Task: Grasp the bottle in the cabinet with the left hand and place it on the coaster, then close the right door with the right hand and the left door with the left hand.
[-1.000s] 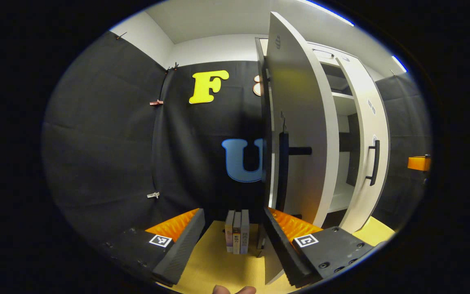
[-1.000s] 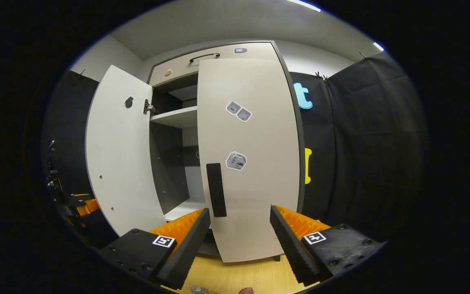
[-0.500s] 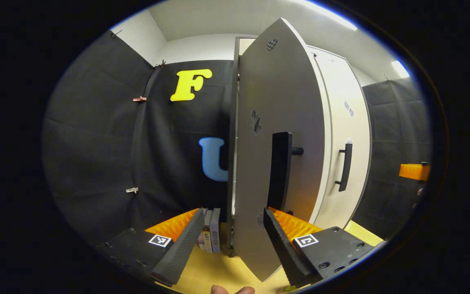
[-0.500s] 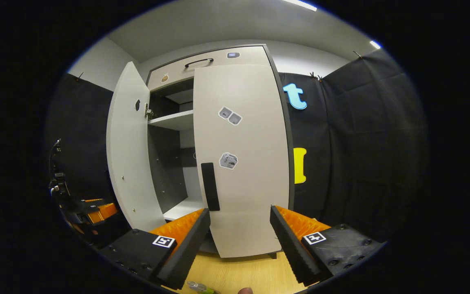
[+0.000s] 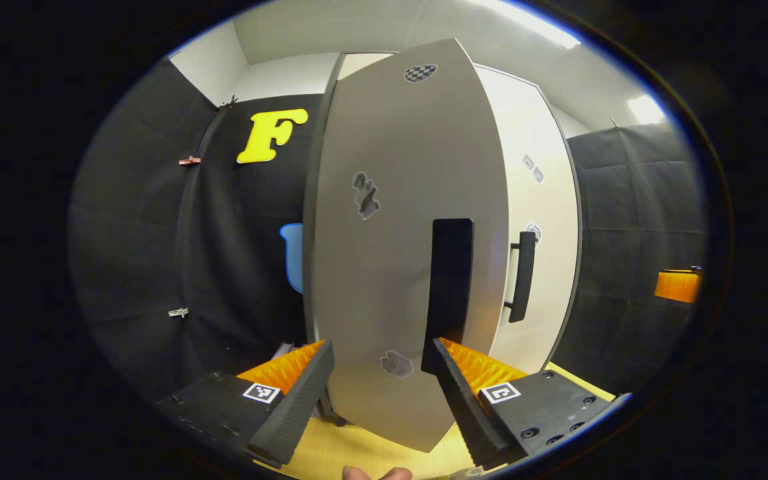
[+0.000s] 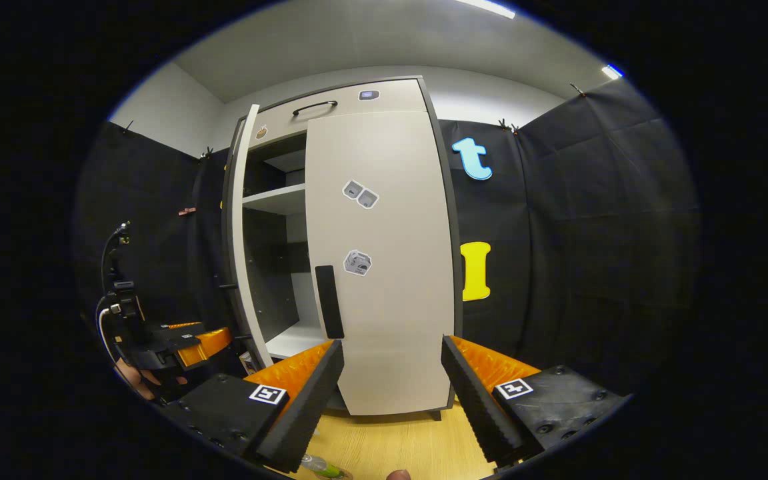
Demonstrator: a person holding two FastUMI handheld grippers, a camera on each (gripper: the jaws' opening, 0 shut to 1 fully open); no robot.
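Note:
The cabinet's left door (image 5: pixel 391 200) stands close ahead in the left gripper view, partly swung in, its black handle (image 5: pixel 449 287) just above one finger. My left gripper (image 5: pixel 381 393) is open, with the door's lower face between its fingers. Beyond it the right door (image 5: pixel 537 220) lies flat against the cabinet. In the right gripper view the right door (image 6: pixel 384 267) is shut and the left door (image 6: pixel 236 233) shows edge-on, still ajar. My right gripper (image 6: pixel 391 393) is open and holds nothing, back from the door. The bottle (image 6: pixel 321 465) lies low at the frame's bottom edge on the wooden table (image 6: pixel 397 447).
Inside the cabinet, bare shelves (image 6: pixel 284 200) show through the gap. A top drawer (image 6: pixel 331 107) with a dark handle sits above the doors. The left gripper (image 6: pixel 204 337) and a hand (image 6: pixel 134 377) show at the far left. Black cloth walls flank the cabinet.
The left door has swung well inward with my left gripper following it. The right gripper has drawn back from the right door, which now sits shut.

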